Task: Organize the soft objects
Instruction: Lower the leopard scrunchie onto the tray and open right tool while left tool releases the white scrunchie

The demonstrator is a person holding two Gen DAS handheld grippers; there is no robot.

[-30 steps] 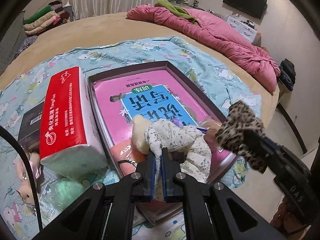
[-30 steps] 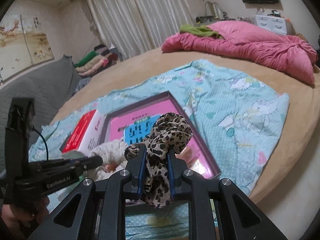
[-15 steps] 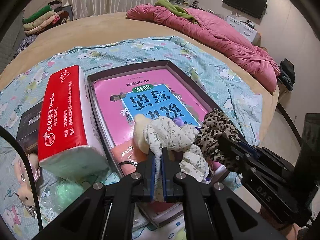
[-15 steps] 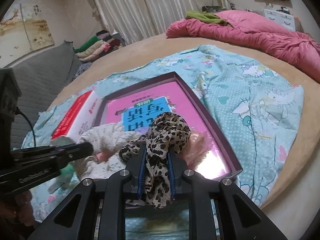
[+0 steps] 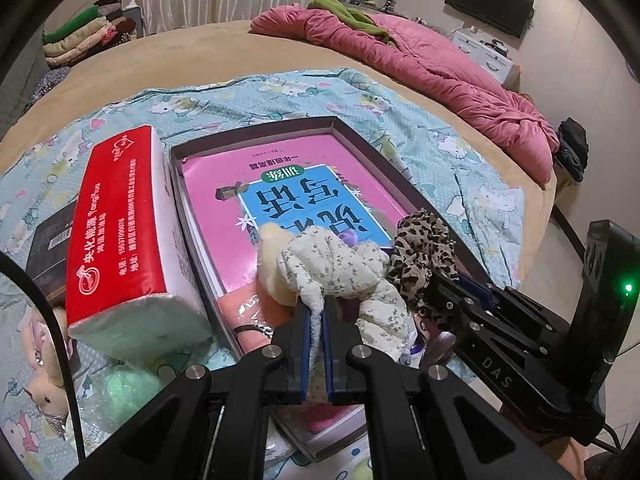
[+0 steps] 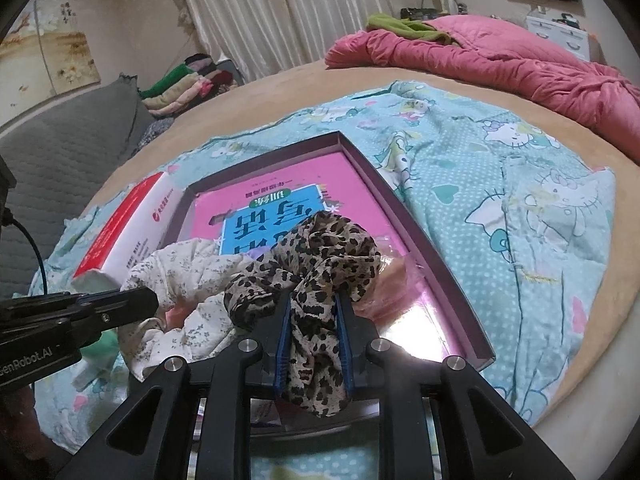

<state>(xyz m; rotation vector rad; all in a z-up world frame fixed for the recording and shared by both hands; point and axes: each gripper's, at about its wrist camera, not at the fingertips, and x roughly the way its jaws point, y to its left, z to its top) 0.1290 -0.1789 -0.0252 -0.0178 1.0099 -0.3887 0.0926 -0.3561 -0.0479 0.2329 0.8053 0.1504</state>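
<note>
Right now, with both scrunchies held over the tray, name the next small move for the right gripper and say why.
Probably open the right gripper and release the leopard scrunchie. It hangs low over the near end of the purple tray, beside the floral scrunchie held by the left gripper, so it should land inside.

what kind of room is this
Most likely a bedroom in a home: a large round tan bed with a rumpled pink quilt, long pale curtains, a wall-mounted black television and folded clothes stacked at the side.
</note>
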